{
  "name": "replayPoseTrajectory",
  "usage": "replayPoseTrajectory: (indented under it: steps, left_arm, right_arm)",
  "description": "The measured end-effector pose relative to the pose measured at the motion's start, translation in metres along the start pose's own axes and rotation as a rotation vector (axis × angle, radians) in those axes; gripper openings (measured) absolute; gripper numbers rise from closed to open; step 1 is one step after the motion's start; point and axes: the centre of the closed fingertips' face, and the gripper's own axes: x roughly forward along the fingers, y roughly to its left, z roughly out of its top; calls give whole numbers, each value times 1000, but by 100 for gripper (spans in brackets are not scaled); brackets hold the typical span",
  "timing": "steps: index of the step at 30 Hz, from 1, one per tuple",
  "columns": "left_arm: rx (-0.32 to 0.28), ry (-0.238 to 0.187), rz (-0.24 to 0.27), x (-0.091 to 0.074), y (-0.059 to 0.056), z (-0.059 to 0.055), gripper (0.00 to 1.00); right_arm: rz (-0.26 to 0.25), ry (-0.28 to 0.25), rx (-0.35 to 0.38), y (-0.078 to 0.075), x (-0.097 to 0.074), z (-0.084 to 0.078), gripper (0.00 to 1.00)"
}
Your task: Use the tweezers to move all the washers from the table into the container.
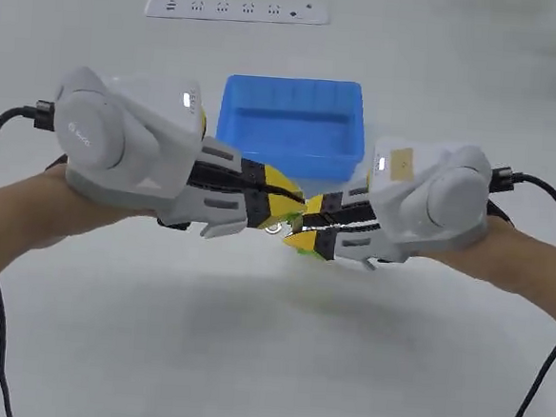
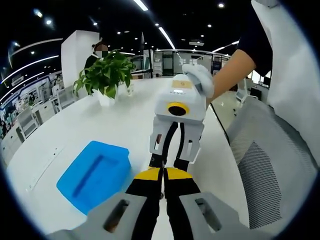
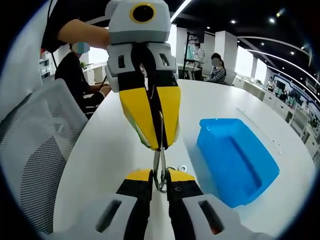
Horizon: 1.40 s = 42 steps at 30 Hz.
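Meeting tip to tip over the middle of the white counter (image 1: 248,359), the two grippers point at each other just in front of the blue container (image 1: 289,158). The left gripper (image 1: 293,200) comes in from the left and the right gripper (image 1: 302,233) from the right, each held in a hand. Between them run the metal tweezers (image 3: 160,161), thin and silvery.

In the right gripper view, the left gripper's yellow-tipped jaws are pressed together on one end of the tweezers. The right gripper's own jaws stand narrow, with the other end of the tweezers clamped between their pads. The left gripper view shows its own jaws closed to a thin slit, facing the right gripper head-on.

Two small washers (image 3: 182,167) lie on the counter just beside the tweezers, between the gripper tips and the container. In the head view one washer shows just below the left gripper's tip. The container sits upright near the washers but apart from them; its inside looks bare as far as can be seen.

A white power strip (image 1: 236,10) lies at the far edge of the counter. A potted plant (image 2: 107,75) stands further along the counter, and a mesh chair (image 2: 270,170) is beside it.
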Motion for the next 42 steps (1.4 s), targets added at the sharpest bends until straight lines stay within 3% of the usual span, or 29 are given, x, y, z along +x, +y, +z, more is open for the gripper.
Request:
replayPoseTrajectory:
  steps: [10,15,23,36,42]
  left_arm:
    - [10,5,-19,-1,-6,-1,5]
    - [10,7,-19,-1,-8,-2,5]
    - [-31,10,0,-5,-8,-5,6]
    - [-61,-6,29,-13,-11,-3,23]
    - [-75,-19,56,-22,-11,-3,24]
  right_arm:
    - [80,21,-29,5,1,-1,10]
    - [77,30,-71,9,2,1,9]
    - [46,18,-71,10,5,2,9]
    - [52,9,-71,17,8,5,9]
    - [44,-11,-76,18,7,12,9]
